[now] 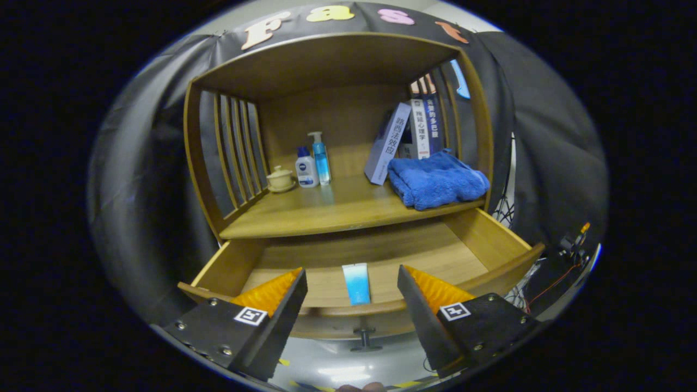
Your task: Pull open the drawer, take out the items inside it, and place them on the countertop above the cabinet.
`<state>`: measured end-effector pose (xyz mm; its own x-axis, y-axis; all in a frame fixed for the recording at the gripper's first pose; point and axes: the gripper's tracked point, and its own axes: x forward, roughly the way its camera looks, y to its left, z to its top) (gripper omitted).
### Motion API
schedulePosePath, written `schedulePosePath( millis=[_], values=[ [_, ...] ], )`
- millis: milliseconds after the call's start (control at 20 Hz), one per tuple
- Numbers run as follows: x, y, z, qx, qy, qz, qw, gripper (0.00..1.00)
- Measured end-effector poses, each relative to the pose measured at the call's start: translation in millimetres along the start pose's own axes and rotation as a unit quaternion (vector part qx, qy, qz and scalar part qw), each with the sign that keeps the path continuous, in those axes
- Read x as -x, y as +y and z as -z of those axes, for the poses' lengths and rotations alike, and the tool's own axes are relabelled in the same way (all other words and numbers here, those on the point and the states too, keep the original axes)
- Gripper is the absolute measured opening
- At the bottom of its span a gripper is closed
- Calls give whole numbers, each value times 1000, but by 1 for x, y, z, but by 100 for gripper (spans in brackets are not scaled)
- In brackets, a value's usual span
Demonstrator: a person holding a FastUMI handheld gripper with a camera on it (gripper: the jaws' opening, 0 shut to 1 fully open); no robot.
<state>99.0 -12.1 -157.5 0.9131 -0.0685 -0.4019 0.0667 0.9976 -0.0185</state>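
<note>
A: What stands on the table [326, 215] above the cabinet, starting from the left?

B: A small lidded cup [281, 178] on a saucer by the slatted side; just beside it a white bottle [306, 168] with a blue cap; touching that, or nearly so, a taller blue pump bottle [321, 158]; then a leaning book [387, 144], more books [425, 126] upright behind it, and a folded blue towel [438, 181] at the right end, its front fold hanging a little over the table's edge.

A: And the drawer [490, 239]?

B: Pulled out wide below the table; its knob [364, 338] points toward the camera; a blue-and-white tube [356, 283] lies on the drawer's floor close to the front wall, lengthwise, alone in there as far as I can see.

A: The claw [352, 286]?

B: Spread wide, holding nothing; its fingers [272, 305] hang above the drawer's front, one on each side of the tube, neither touching it; the tube sits between them.
</note>
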Motion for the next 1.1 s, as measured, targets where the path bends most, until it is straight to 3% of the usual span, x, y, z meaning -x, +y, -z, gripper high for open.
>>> schedulePosePath(
  millis=[250, 400, 600, 800, 950, 1050, 1100],
  values=[
    [-54, -8, 36, 49, 139, 0, 989, 100],
    [-72, 1, 47, 28, 197, -23, 980, 100],
    [-92, -5, 55, 19, 266, 1, 964, 99],
    [-97, -3, 71, 9, 327, 4, 945, 75],
    [-108, -6, 79, 10, 349, 23, 937, 76],
    [-104, 0, 90, 6, 378, 12, 926, 75],
    [-110, -2, 94, 5, 380, 14, 925, 68]
  ],
)
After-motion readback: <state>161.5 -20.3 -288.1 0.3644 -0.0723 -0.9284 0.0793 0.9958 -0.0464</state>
